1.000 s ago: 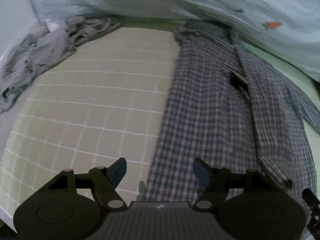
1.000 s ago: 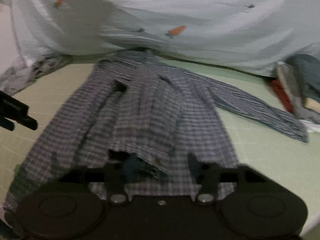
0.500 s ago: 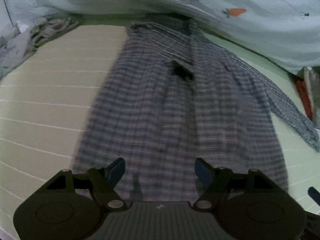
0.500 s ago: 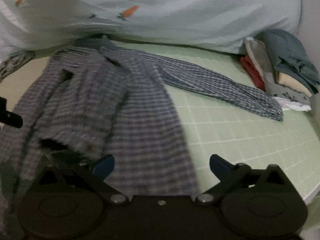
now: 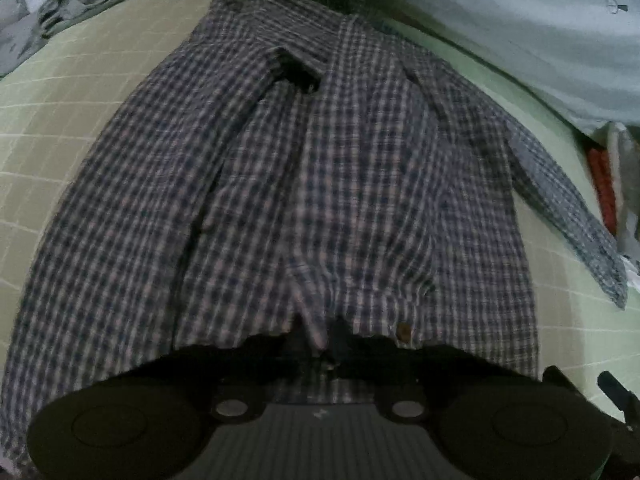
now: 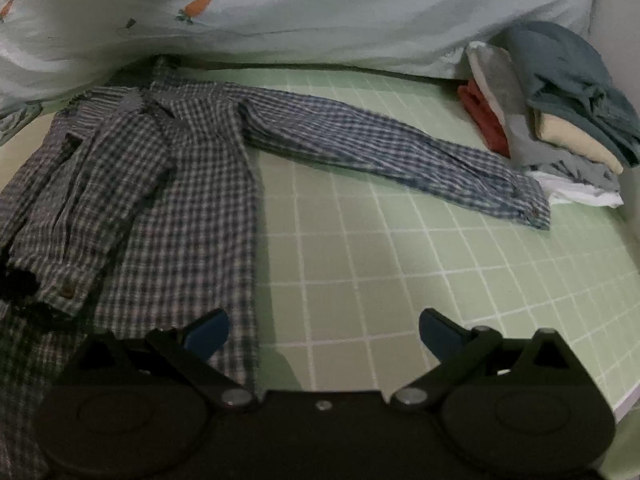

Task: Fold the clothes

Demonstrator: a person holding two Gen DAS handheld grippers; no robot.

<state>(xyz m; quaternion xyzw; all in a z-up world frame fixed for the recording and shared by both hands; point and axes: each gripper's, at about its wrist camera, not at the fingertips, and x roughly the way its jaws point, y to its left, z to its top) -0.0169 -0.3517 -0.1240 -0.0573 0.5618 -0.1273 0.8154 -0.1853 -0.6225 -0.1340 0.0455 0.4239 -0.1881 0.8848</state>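
Note:
A blue-and-white checked shirt (image 5: 320,184) lies spread on the green grid mat (image 6: 380,264). Its left sleeve is folded in over the body. Its right sleeve (image 6: 392,144) stretches out to the right across the mat. My left gripper (image 5: 320,340) is shut on the folded sleeve's cuff at the near hem; a brown button (image 5: 404,332) shows beside it. My right gripper (image 6: 324,332) is wide open and empty, low over the mat at the shirt's right edge (image 6: 248,280).
A pale bedcover with carrot prints (image 6: 280,12) hangs along the back. A stack of folded clothes (image 6: 552,120) sits at the far right. A crumpled grey garment (image 5: 36,28) lies far left. The mat's near right edge (image 6: 624,400) drops off.
My left gripper moved right over the shirt and closed on the cuff. My right gripper let go of the cuff, opened wide and swung right to the shirt's edge.

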